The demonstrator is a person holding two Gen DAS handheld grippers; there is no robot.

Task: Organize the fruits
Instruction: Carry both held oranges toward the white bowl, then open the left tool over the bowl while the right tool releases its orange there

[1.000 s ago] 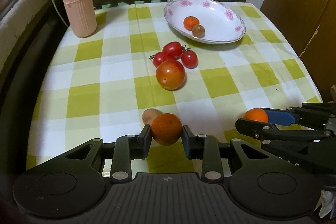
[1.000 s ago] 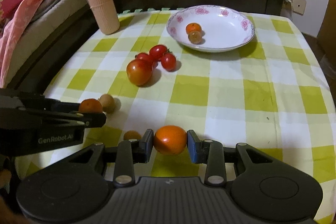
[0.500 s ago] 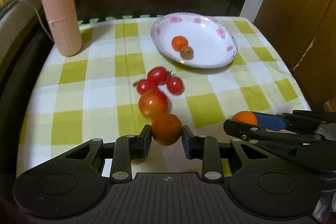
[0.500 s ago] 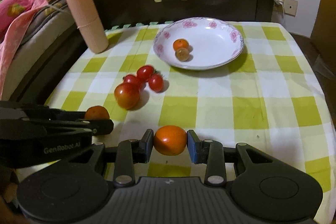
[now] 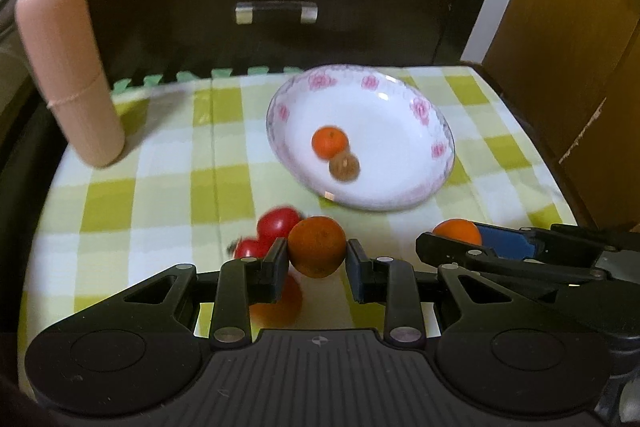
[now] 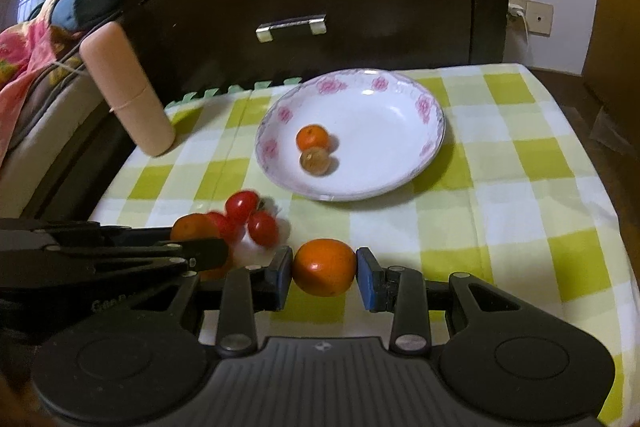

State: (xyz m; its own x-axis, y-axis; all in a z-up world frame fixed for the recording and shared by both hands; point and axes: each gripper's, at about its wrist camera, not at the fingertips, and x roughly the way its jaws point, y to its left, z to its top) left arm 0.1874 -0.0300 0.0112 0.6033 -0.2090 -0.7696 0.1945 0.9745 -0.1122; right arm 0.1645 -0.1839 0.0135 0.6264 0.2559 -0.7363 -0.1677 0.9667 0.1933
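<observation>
Carrying fruit across the checked bench (image 6: 500, 163), I have the flowered plate (image 6: 424, 107) ahead, already holding a small orange (image 6: 312, 137) with a brownish round fruit (image 6: 316, 161) touching it. My left gripper (image 5: 317, 259) is clenched on a dull orange tangerine (image 5: 317, 245), and my right gripper (image 6: 324, 269) grasps a brighter orange fruit (image 6: 324, 267); both are lifted clear of the cloth. Cherry tomatoes (image 6: 248, 215) lie on the bench just beside the left gripper, with a larger tomato (image 5: 280, 301) partly hidden under it. To do this well, I judge I should bring each gripper over the plate's bare right side, lower close to the surface before letting go, so neither fruit rolls out or knocks the two inside.
</observation>
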